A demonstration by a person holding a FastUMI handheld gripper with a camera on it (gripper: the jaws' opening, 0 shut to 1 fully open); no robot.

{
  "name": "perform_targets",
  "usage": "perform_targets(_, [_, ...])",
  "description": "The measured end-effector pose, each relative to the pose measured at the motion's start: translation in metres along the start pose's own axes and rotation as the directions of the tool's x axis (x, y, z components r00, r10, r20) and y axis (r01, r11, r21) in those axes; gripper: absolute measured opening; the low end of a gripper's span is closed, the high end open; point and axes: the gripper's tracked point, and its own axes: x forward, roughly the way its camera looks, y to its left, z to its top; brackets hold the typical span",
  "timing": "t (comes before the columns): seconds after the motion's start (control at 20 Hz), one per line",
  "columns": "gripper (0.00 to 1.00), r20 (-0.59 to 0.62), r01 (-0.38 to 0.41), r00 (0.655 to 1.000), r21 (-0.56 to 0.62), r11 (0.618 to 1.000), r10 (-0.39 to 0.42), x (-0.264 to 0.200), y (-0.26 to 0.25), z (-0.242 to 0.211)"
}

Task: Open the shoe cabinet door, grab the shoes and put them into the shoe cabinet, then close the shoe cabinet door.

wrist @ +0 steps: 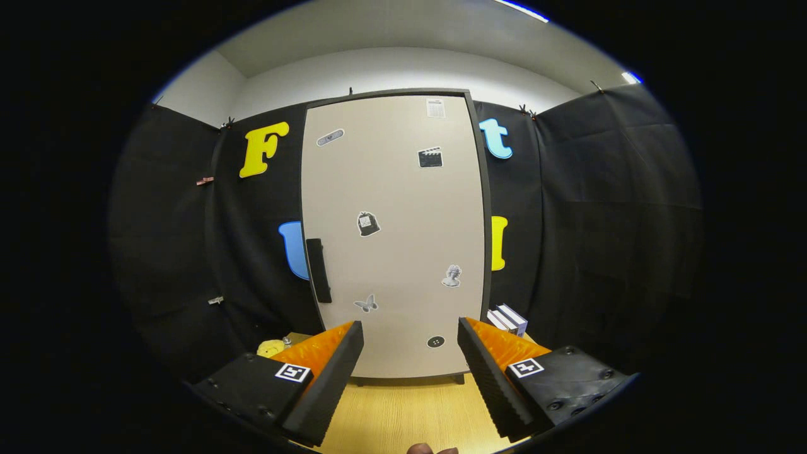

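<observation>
Black cloth lines the booth walls, with white wall and ceiling above, and a pale wood tabletop (403, 416) runs beneath our view. On it, straight ahead of us, stands the cabinet (482, 189), upright, its long axis vertical and its front facing us squarely. Its beige door (394, 239) is flush in the dark frame, closed, with a black vertical handle (318, 270) on its left edge, about halfway up. Several small stickers dot the door.

Our gripper (410, 359) points at the lower part of the door, spread wide, with bare tabletop and the cabinet's base showing in the gap between the fingers. It holds nothing and touches nothing; the door lies beyond the fingertips.

Just past the left finger (328, 384), near the cabinet's lower left corner, we see a small yellow object (271, 347) on the tabletop, perhaps a soft toy, though it is too small to tell. Beside the cabinet's lower right corner, beyond the right finger (492, 378), lie some white boxes (508, 319), stacked or side by side.
</observation>
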Motion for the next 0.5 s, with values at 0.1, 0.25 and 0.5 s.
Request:
perform_targets(0.1, [0.98, 0.000, 0.000, 1.000, 0.002, 1.000, 0.000, 0.0010, -0.0002, 0.0003])
perform_targets(0.25, [0.98, -0.003, 0.002, 1.000, 0.002, 1.000, -0.002, 0.0013, -0.0012, -0.0003])
perform_targets(0.5, [0.98, -0.005, 0.003, 1.000, 0.002, 1.000, -0.003, 0.0033, -0.0029, -0.0009])
